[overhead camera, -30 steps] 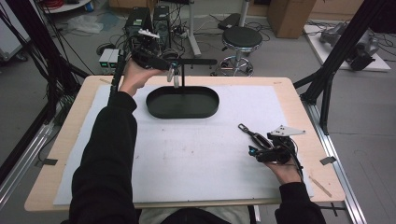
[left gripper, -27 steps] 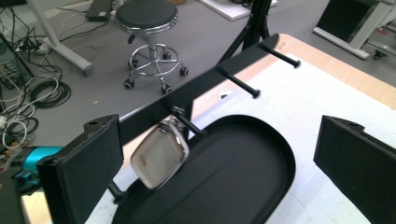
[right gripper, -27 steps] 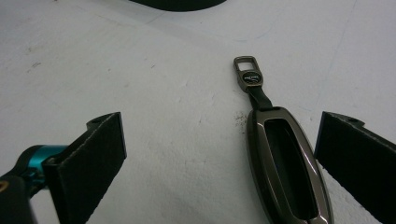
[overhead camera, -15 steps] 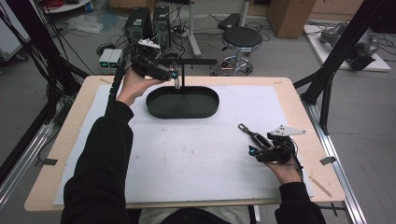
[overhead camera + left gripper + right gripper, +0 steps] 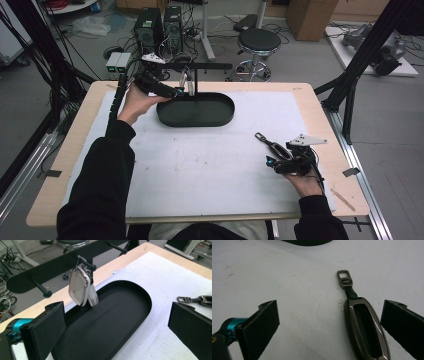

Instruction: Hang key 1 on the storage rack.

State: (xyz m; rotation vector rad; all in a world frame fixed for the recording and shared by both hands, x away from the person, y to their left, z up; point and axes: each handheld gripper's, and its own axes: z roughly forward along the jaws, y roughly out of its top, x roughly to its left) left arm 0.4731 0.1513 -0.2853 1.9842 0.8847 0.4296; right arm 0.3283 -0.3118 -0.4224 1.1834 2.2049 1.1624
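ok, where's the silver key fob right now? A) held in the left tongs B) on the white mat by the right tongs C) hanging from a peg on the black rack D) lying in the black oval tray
C: the silver key fob hangs from a peg of the black rack, above the black oval tray, clear of the open left tongs.

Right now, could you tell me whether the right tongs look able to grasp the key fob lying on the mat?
Probably yes: the right tongs stand open around the key fob, with nothing between them.
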